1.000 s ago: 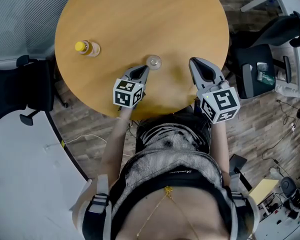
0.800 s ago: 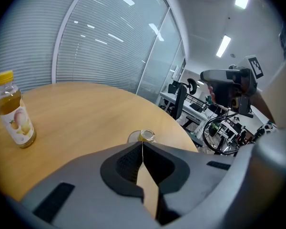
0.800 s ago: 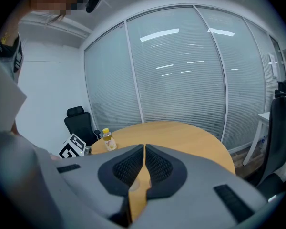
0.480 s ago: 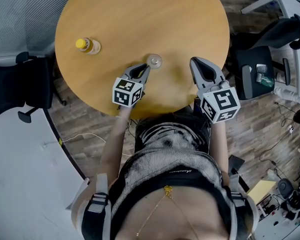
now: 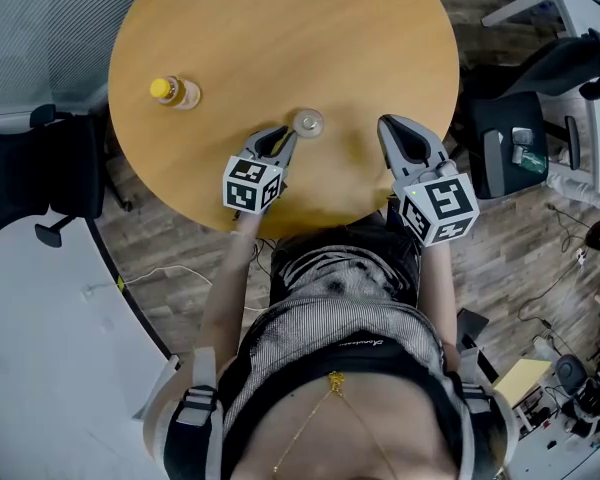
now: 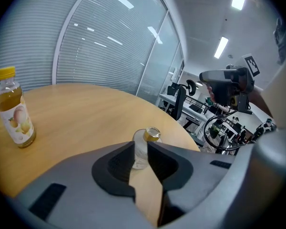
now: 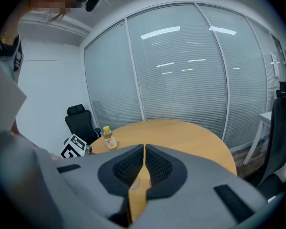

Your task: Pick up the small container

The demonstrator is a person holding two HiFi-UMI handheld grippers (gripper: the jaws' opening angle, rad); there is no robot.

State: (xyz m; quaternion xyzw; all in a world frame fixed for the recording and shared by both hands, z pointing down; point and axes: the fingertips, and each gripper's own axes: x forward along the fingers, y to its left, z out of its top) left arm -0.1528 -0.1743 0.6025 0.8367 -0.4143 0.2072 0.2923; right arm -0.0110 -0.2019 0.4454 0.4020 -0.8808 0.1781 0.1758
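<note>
While both my claws sit at the near edge of the round table point(image 5: 280, 28), which fills the upper middle of the head view, nothing on it is in my grip. A yellow-capped bottle point(image 5: 173, 93) stands upright at the table's left, well apart from either claw. The container point(image 5: 307, 123) stands at the lower centre of the tabletop, its long axis vertical and its gold cap on top.

My left claw point(image 5: 283, 138) points up and to the right in the frame, and the container sits just past its tips on that same line. In the left gripper view it shows dead ahead through the slit between the jaws. Those jaws have just been opening and now stand only a crack apart with nothing between them. The container looks wider than the gap and lies beyond the tips.

My right claw point(image 5: 390, 125), to the right of the container and clearly farther off, is closed and empty. I judge the left claw must open wider, then push straight ahead to take the body below the cap.
</note>
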